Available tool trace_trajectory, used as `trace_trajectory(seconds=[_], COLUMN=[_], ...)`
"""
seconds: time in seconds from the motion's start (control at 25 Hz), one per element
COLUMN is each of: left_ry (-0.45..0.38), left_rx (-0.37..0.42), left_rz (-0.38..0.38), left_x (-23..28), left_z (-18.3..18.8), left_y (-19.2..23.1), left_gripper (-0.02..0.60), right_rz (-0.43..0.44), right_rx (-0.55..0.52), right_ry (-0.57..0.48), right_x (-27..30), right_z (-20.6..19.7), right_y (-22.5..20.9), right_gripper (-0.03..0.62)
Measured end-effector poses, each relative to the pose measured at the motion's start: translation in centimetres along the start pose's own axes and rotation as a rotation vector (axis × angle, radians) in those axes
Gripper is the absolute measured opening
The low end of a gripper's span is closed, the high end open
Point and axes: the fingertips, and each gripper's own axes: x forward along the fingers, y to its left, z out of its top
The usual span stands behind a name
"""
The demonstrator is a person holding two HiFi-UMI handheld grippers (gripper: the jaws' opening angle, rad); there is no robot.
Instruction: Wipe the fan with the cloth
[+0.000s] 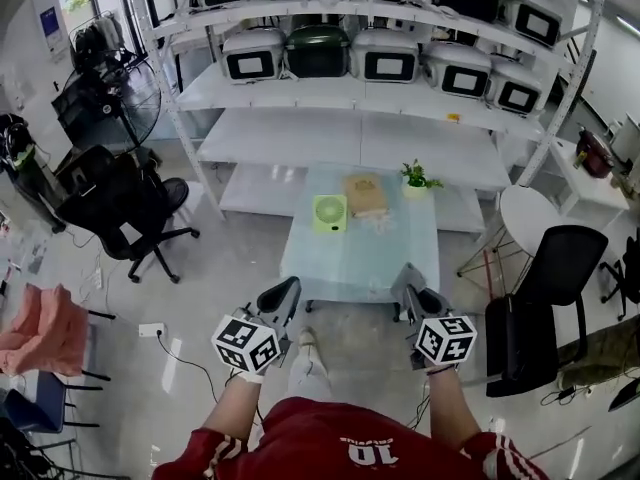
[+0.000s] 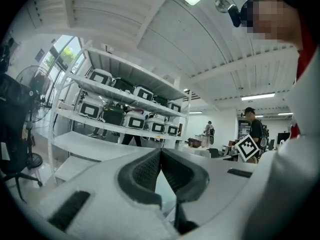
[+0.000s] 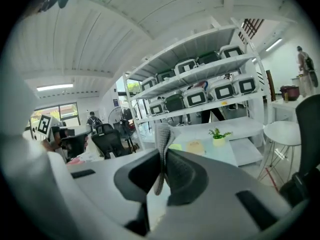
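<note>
Beyond the bench point(image 1: 385, 258), white shelving point(image 1: 300, 133) stacked with boxy appliances fills the background. A black office chair point(image 1: 120, 203) stands well to the bench's left, and a standing fan point(image 1: 130, 103) is farther off on that side. The bench is a pale glass-topped one, straight ahead of the person. Three things sit toward its far end. A small green fan point(image 1: 329, 213) is near the left edge, a tan flat object point(image 1: 365, 193) is just beside it, and a potted plant point(image 1: 417, 178) is at the far right corner.

At the bench's near edge both tools are raised, well apart from the fan. The left hand-held gripper point(image 1: 283, 293) has its jaws pressed together with nothing between them, as the left gripper view shows point(image 2: 160, 154). The right hand-held gripper point(image 1: 410, 286) is clamped on a grey cloth point(image 3: 161, 134), which stands up in a fold above the pads point(image 3: 187, 171).

Wiping has not begun. I take the green fan, seen beyond the cloth point(image 3: 175, 147), to be the one meant. It lies forward across the bench from both tools and on the left tool's side. The cloth-bearing right one is the farther of the two and must reach ahead and inward to the left. The fan's body looks roughly square, with no clear long axis, and I cannot tell whether it stands or leans.
</note>
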Motion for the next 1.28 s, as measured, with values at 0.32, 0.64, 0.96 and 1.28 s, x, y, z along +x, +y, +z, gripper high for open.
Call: trace_trajectory(seconds=[0.32, 0.64, 0.96, 1.28], left_ry=[0.000, -0.016, -0.027, -0.122], left_rx=[0.068, 0.085, 0.100, 0.110], left_rz=[0.022, -0.030, -0.074, -0.148], left_x=[-6.3, -7.9, -8.8, -8.7], left_z=[1.7, 3.5, 4.7, 7.9], left_y=[-4.7, -5.4, -5.1, -7.7], left_gripper=[0.005, 0.005, 0.005, 0.005], right_rz=[0.022, -0.040, -0.079, -0.121], right_rx=[-0.063, -0.096, -0.123, -0.110], right_ry=[-0.088, -0.118, -0.180, -0.248], right_x=[-7.1, -11.0, -13.4, -15.0], right_z=[2.2, 4.2, 7.7, 8.2], right_y=[2.9, 4.3, 7.1, 9.6], right_gripper=[0.023, 0.023, 0.023, 0.023])
